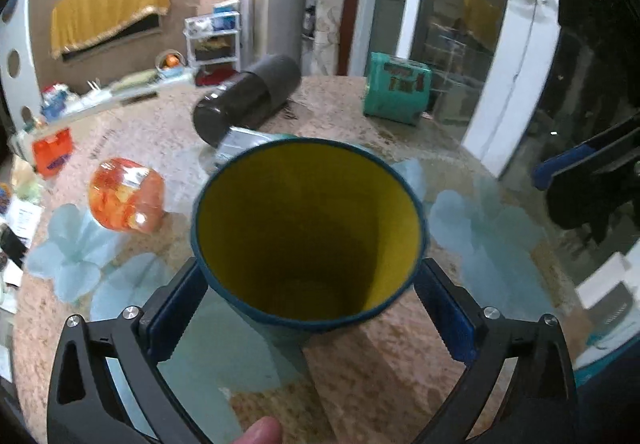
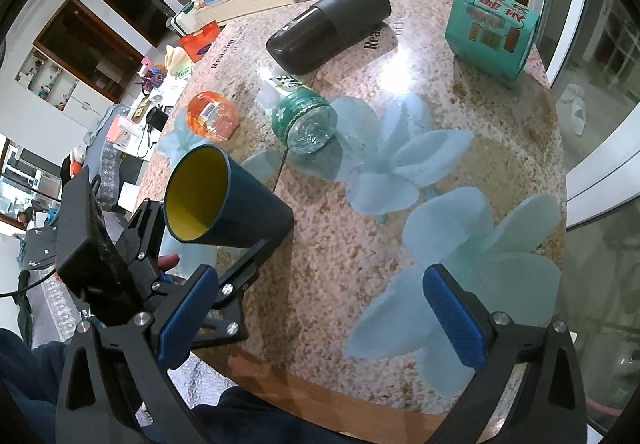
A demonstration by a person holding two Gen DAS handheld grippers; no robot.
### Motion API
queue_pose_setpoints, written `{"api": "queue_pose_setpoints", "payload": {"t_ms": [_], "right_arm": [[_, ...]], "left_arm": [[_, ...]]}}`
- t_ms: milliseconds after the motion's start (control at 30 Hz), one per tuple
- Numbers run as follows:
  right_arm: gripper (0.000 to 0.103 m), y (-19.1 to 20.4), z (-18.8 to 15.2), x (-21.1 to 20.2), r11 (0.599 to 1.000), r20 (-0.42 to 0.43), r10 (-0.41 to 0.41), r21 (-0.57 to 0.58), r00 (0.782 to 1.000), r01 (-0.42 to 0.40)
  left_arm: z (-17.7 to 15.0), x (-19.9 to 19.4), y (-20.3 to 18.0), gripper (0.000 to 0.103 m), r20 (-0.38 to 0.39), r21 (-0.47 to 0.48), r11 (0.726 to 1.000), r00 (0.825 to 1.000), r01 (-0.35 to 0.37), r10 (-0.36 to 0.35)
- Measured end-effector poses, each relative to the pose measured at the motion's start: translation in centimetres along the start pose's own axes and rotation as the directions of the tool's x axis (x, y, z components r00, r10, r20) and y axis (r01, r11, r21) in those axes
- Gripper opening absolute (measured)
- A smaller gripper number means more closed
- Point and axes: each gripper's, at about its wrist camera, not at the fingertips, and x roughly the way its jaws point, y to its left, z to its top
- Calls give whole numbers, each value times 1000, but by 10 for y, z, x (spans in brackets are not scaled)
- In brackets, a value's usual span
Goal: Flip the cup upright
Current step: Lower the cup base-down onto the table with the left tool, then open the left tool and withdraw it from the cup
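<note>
A dark teal cup with a yellow inside is held between the blue pads of my left gripper, mouth turned toward the camera. In the right wrist view the cup is tilted, mouth up and to the left, base near the table, with the left gripper closed on its sides. My right gripper is open and empty above the table's near edge, to the right of the cup.
On the round table lie a dark grey flask, a green plastic bottle, an orange clear container and a teal tin. Shelves and clutter stand beyond on the left, glass doors on the right.
</note>
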Motion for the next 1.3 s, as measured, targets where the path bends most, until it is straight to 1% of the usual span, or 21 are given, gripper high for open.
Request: {"api": "queue_pose_setpoints", "payload": {"t_ms": [33,167,200,333,433,567,600,667,733,767,833,867,967,1033,1100,1233,1300], "right_arm": [[103,0,0,-1,1000,1,0,0,1000,0],[103,0,0,-4,1000,20,-7,9,1000,7],[103,0,0,-5,1000,24,-8,15,1000,8],[103,0,-2,-7,998,39,-20,62,999,18],[103,5,-4,-10,995,52,-27,98,998,21],[103,23,-6,-19,993,86,-72,95,994,64],[103,30,-5,-22,992,99,-89,94,991,80],[103,42,-2,-29,989,124,-107,112,987,93],[103,52,2,-33,986,144,-128,126,981,110],[103,60,6,-36,985,162,-141,125,977,122],[103,72,10,-41,981,185,-170,120,968,150],[103,79,13,-44,981,197,-180,114,964,160],[103,93,18,-48,977,220,-205,103,954,187],[103,103,22,-49,972,227,-230,103,946,211],[103,109,23,-47,965,230,-256,115,939,235],[103,120,23,-45,958,245,-280,137,928,252],[103,124,22,-42,954,243,-292,146,925,262]], "left_arm": [[0,-2,0,103,-8,-5,1000,1000,19,-19],[1,-19,-2,103,-32,3,999,998,50,-50],[2,-25,-1,103,-39,-1,998,997,69,-69],[6,-41,6,103,-84,-50,985,983,162,-166],[11,-49,18,103,-111,-87,978,974,188,-197],[24,-62,39,103,-140,-118,976,970,181,-197],[28,-66,46,103,-136,-128,974,970,185,-202],[41,-71,61,103,-149,-150,968,963,202,-224],[51,-77,71,103,-159,-150,968,961,204,-227],[57,-80,76,103,-163,-144,970,962,197,-219],[70,-87,87,103,-143,-136,976,972,170,-189],[76,-90,92,103,-137,-133,977,973,166,-184],[91,-94,102,103,-146,-111,980,972,168,-183],[97,-96,105,103,-156,-103,982,973,158,-173],[102,-99,109,103,-162,-102,981,971,163,-178],[105,-100,115,103,-197,-100,981,963,169,-186],[103,-103,117,103,-204,-91,982,962,163,-178]]}}
